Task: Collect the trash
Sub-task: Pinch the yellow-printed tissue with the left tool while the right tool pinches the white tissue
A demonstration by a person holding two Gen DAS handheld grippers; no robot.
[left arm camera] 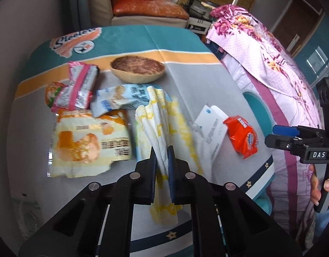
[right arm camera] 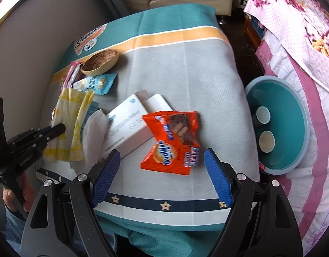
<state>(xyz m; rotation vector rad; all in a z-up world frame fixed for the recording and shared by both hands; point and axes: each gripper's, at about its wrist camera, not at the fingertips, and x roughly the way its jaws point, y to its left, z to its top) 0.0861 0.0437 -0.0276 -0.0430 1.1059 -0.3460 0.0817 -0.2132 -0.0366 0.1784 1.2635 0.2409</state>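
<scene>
My left gripper [left arm camera: 162,156] pinches the yellow wrapper [left arm camera: 162,115]; my right gripper [right arm camera: 162,177] hangs spread wide over the orange packet [right arm camera: 171,141], 2 cups [right arm camera: 263,115] in the basin [right arm camera: 301,115].

Both grippers [left arm camera: 162,156] [right arm camera: 162,171] are black plastic linkages with silver pivot screws and ribbed blue pads [right arm camera: 105,181] — one handle lettered "DAS".

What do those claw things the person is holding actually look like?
Each claw is black plastic with silver pivot bolts and two fingers faced with ribbed blue pads. One body reads "DAS" in white letters. Bare hands grip black handles; no cables show.
</scene>
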